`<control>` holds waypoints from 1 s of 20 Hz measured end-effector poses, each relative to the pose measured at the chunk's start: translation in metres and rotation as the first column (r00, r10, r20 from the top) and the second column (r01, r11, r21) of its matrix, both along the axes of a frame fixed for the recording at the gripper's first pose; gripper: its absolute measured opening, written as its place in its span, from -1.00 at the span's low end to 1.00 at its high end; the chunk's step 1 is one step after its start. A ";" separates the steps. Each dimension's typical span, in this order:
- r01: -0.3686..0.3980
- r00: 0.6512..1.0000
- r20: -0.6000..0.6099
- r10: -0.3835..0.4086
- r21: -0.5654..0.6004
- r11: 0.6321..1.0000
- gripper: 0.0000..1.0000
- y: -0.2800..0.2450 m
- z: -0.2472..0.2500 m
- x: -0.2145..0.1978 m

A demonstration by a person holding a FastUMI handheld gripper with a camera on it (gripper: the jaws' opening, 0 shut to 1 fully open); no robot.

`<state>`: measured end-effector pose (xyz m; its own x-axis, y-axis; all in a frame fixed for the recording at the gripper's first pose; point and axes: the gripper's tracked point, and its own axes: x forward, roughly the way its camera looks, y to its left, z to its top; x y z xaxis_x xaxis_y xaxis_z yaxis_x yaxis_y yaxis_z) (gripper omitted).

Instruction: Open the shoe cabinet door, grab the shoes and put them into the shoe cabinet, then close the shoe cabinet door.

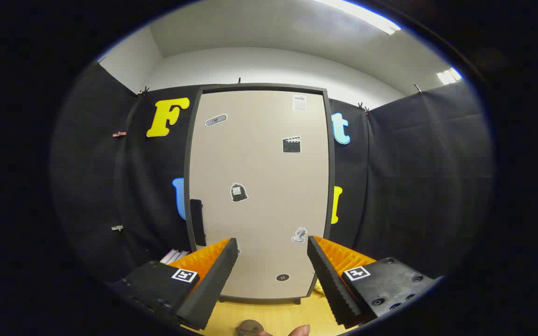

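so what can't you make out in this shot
- Cabinet inside, gripper view: the shut door hides it.
- Handle shape: a dark strip at the door's edge, too small to read.
- Things beside the cabinet's base: hidden behind a finger.
- Round thing below the open gripper: cut off by the view's edge.

Tall beige flat-panel shoe cabinet door (259,186) was plain, edged by dark grey frame (187,177). Small black handle (197,222) sat at door's left edge. Scattered black, grey and white stickers (291,144) dotted panel; one black oval sticker (282,277) lay low. Light yellow wood-grain floor (273,315) lay beneath. White wall (269,67) and white ceiling (259,28) showed above black cloth booth wall (418,177). Spread gripper (272,247) fingers bore black-and-white square markers (185,275).
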<state>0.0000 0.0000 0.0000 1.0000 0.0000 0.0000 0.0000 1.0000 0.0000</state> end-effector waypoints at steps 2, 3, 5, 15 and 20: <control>-0.014 1.000 0.000 0.014 -0.003 1.000 0.95 0.004 0.000 0.000; -0.020 1.000 0.002 0.020 0.005 1.000 0.95 0.005 0.000 0.000; -0.028 1.000 -0.003 0.028 0.024 0.999 0.95 0.006 0.000 0.002; -0.011 0.999 -0.032 0.013 0.033 0.999 0.95 0.003 -0.010 0.013; -0.022 0.999 -0.035 0.024 0.052 0.998 0.95 0.018 -0.007 0.021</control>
